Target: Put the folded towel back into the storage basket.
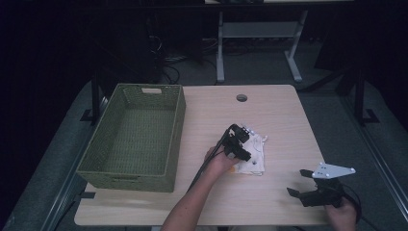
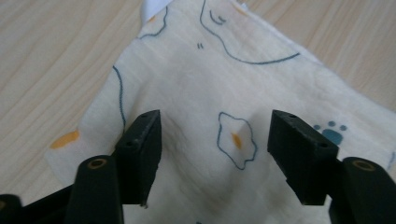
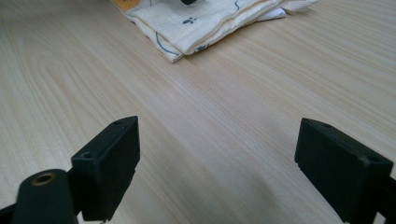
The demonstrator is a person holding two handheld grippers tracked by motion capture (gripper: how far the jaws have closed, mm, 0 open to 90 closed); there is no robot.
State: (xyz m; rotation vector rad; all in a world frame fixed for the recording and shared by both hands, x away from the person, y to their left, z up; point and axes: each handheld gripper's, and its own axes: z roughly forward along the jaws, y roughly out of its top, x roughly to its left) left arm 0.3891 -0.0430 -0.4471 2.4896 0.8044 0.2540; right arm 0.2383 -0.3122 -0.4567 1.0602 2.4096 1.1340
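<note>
From the high view, my left forearm comes up from the bottom centre of the frame and angles toward the middle of the table (image 1: 284, 120); my left hand (image 1: 220, 161) holds the left gripper (image 1: 244, 144) tipped down over the cloth (image 1: 256, 156), which lies just right of centre; the green basket (image 1: 132, 139) fills the left side of the table, apart from the cloth; my right hand (image 1: 342, 211) sits at the lower right corner, holding the right gripper (image 1: 297, 182) low over bare wood, its jaws pointing left toward the cloth and spread apart, its grey plate (image 1: 333, 170) on top.

In the left gripper view, my jaws rise from the bottom of the frame, spread wide and released, one at lower left and one at lower right; the cloth (image 2: 219, 107) lies beneath and between them, cream with blue outlines, orange spots and a blue paw print at the right; a puckered ridge of fabric sits midway between the jaws; whether the tips touch the cloth I cannot tell.

In the right gripper view, my jaws stand wide open at the bottom corners, holding nothing, with bare table (image 3: 210, 140) between them; the folded cloth (image 3: 205, 21) lies at the top centre of the frame, well ahead of the jaws, its layered edges facing me.
</note>
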